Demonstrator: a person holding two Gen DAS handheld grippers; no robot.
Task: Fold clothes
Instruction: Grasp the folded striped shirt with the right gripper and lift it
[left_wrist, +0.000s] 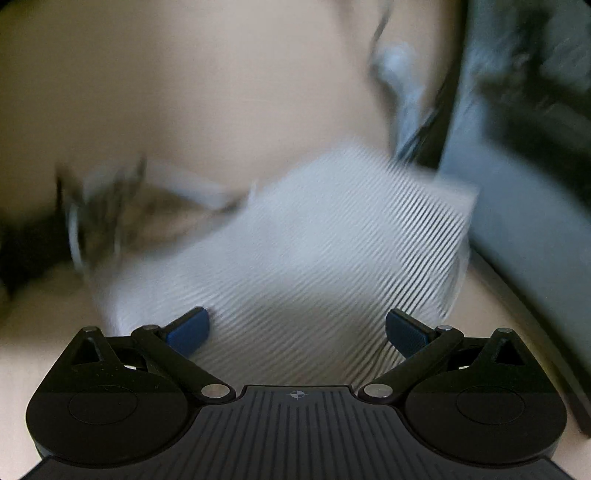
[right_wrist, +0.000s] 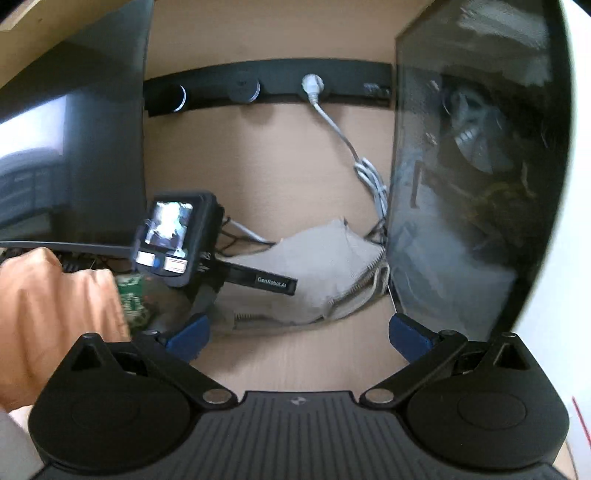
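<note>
Left gripper (left_wrist: 297, 326) spread wide above a blurred, ribbed, striped grey cloth (left_wrist: 314, 251) on the smooth tan desk (left_wrist: 184, 92). Right gripper (right_wrist: 298, 330) also wide, empty; cloth (right_wrist: 314, 273) crumpled near the desk's right edge, against the glass-sided case (right_wrist: 461, 184).

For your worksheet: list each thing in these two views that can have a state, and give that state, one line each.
Left tool: open, holding nothing, over the striped cloth.
Right tool: open, holding nothing, above the desk.
Striped cloth: folded flat, image blurred.
Beige garment: folded in a low pile, zip edge showing, against the glass-sided case.
White cable: plugged into the socket strip.
Small screen: lit.
</note>
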